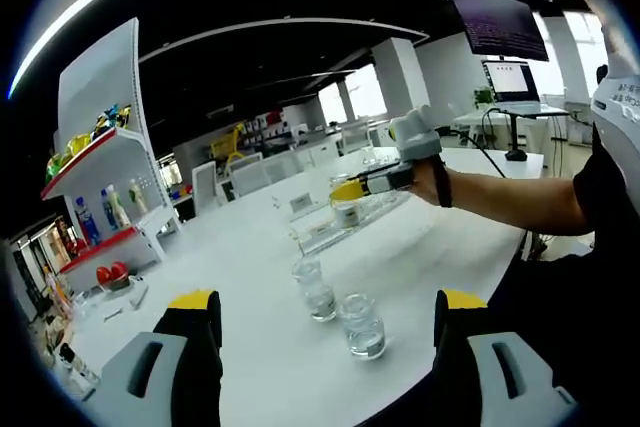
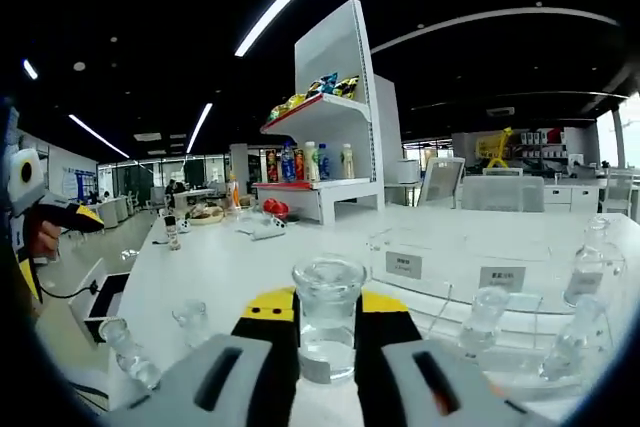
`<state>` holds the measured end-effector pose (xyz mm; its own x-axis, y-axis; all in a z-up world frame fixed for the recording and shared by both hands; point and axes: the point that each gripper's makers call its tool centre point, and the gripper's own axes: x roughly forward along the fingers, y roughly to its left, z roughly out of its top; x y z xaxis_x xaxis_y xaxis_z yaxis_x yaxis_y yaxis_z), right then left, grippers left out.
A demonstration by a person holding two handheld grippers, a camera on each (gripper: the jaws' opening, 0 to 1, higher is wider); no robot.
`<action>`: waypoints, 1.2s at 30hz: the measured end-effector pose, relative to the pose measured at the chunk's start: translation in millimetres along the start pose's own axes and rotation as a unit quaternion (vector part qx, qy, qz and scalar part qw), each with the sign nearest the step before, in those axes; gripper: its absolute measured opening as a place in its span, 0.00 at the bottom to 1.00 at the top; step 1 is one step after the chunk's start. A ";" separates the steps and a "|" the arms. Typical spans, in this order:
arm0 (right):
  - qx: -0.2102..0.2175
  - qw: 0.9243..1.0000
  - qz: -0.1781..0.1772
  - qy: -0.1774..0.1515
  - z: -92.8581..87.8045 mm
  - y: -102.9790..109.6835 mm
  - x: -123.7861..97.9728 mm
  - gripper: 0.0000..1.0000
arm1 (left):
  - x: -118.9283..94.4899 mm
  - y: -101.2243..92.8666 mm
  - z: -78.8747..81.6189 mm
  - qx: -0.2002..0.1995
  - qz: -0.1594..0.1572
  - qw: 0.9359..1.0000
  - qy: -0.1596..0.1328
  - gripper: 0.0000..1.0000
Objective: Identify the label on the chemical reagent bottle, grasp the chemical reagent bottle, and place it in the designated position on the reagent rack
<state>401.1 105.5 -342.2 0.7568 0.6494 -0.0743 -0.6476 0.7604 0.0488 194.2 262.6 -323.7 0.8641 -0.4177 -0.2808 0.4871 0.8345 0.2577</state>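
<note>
**Glass bottle clamped in right gripper, rack just beyond it**

Clear glass reagent bottle [image 2: 328, 317] is sitting upright between the right gripper's [image 2: 328, 347] jaws at bottom centre of the right gripper view, jaws closed on its body, long axis vertical. Acrylic reagent rack [image 2: 480, 282] is lying ahead and to the right in frame, label cards facing the camera, text too small to read; other bottles are standing in it at right.

Left gripper [image 1: 325, 312] is hanging wide open, holding nothing, two more bottles [image 1: 340, 307] just beyond its tips. Right one is nearer the rack. White table [image 1: 250, 247] underneath; shelf unit [image 2: 330, 117] and open office behind.
</note>
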 end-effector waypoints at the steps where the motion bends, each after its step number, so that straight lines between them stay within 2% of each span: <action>1: 0.001 1.000 0.000 -0.001 0.7 -0.3 -1.0 0.17 | 0.7 -0.4 -0.3 0.000 -0.001 1.000 0.001 0.87; 22: -0.001 1.000 -0.003 -0.006 11.9 -2.1 -5.9 0.17 | -2.2 -0.1 1.1 0.003 0.001 1.000 0.002 0.87; 31: 0.004 1.000 0.002 -0.012 32.0 -7.4 0.6 0.16 | -2.2 -0.2 4.6 0.007 0.002 1.000 0.002 0.87; 36: -0.006 1.000 -0.002 -0.014 45.3 -12.2 6.2 0.16 | -4.3 2.6 5.1 0.006 0.006 1.000 0.001 0.87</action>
<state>417.7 100.8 -298.2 0.7620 0.6459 -0.0459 -0.6449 0.7634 0.0358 192.4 264.7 -317.1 0.8699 -0.4068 -0.2788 0.4777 0.8354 0.2718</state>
